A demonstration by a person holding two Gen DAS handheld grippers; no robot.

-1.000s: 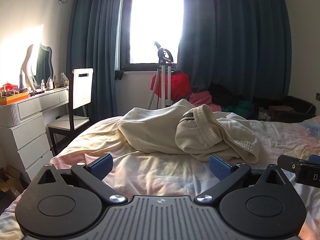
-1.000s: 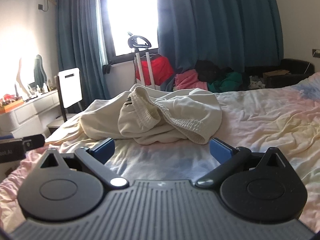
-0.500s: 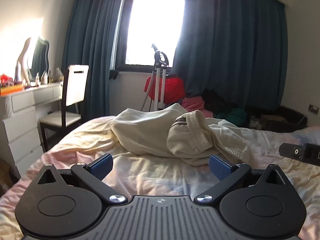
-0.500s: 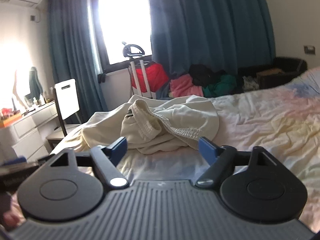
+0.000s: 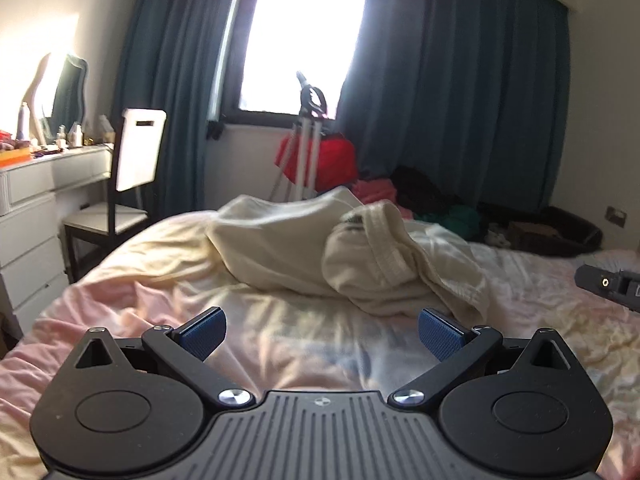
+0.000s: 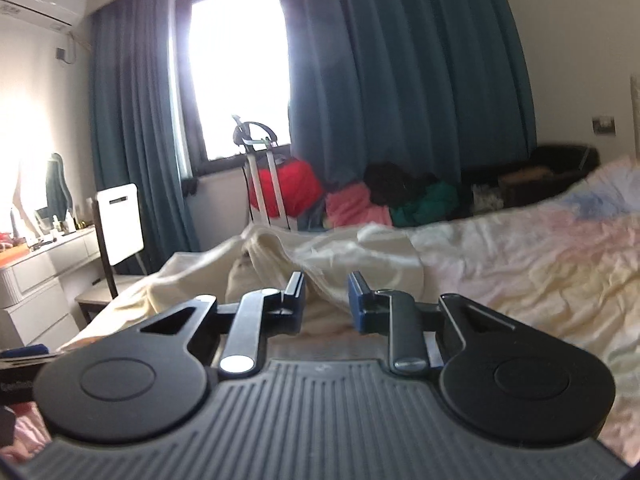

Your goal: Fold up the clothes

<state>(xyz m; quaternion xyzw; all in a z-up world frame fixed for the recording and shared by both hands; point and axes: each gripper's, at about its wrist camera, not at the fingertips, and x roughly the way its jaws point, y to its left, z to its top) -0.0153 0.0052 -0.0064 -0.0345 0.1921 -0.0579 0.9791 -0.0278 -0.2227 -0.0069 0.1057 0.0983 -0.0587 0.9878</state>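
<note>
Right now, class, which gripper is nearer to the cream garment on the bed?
Right. The right gripper has its fingers at the cream garment's near edge, narrowly apart. The left gripper hangs back over bare bed sheet, fingers wide apart.

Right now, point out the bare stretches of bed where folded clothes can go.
Bare sheet lies between the left gripper and the cream garment heap, and on the bed right of the heap, toward its far side. The heap crowds the middle of the bed, in front of the right gripper.
</note>
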